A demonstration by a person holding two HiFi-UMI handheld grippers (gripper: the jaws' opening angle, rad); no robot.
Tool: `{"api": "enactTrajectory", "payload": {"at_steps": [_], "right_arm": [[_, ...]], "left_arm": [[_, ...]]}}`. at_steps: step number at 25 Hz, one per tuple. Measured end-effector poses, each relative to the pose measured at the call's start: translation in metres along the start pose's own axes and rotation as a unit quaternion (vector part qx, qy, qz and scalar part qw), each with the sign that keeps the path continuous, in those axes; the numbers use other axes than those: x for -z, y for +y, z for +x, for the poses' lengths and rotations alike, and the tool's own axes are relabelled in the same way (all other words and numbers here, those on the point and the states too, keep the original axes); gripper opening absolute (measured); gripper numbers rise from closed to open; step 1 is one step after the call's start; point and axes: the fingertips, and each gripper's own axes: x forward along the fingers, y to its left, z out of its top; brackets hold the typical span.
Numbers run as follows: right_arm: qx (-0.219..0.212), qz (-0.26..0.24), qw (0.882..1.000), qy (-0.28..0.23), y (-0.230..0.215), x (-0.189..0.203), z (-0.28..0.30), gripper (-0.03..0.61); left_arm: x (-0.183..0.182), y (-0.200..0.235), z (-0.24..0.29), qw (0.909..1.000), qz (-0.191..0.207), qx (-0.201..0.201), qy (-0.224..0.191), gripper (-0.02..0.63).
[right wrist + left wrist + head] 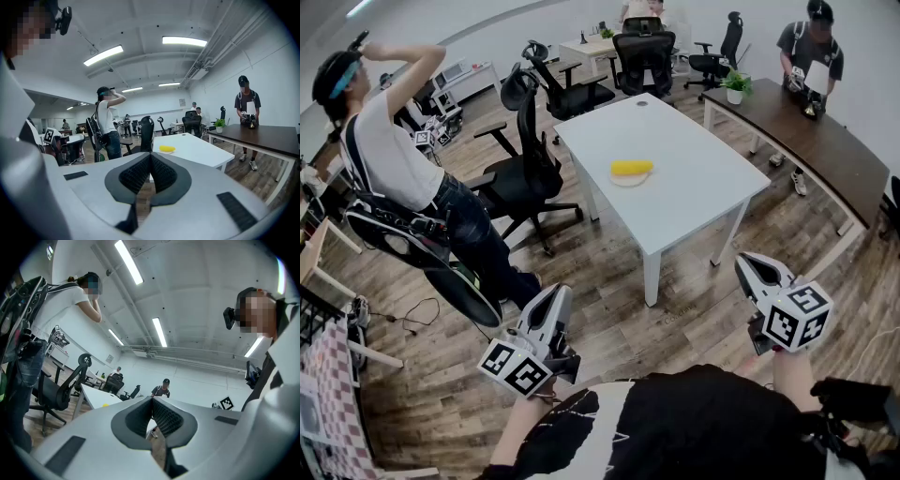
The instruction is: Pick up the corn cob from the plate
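Here, yellow corn cob [632, 169] seen lying on a plate [627, 181] mid white desk [703, 192], well apart from both tools, left hand-held gripper [555, 292] closed on nothing, right hand-held gripper [748, 262] likewise closed, empty.

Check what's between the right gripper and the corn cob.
Head view: from the right gripper, only wood floor, then bare white table up to the corn cob on its plate.
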Motion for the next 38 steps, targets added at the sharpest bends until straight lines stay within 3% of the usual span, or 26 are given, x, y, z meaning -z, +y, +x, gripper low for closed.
{"api": "enactTrajectory", "payload": {"at_steps": [12,19,26,38], "right_arm": [[0.008,-0.004,1.0,-0.003,0.011,0.0,0.015,0.015],[0.016,0.006,1.0,-0.004,0.019,-0.002,0.032,0.015],[0.014,0.001,1.0,0.022,0.027,0.006,0.057,0.015],[0.008,0.022,0.999,0.023,0.006,0.009,0.102,0.015]], "left_arm": [[-0.006,0.022,-0.003,0.9999,0.003,0.01,-0.005,0.012],[-0.027,0.045,-0.009,0.999,0.02,0.005,-0.041,0.012],[-0.026,0.066,-0.005,0.9996,-0.005,0.011,-0.025,0.012],[-0.008,0.096,0.015,0.9999,-0.005,-0.011,-0.003,0.012]]}}
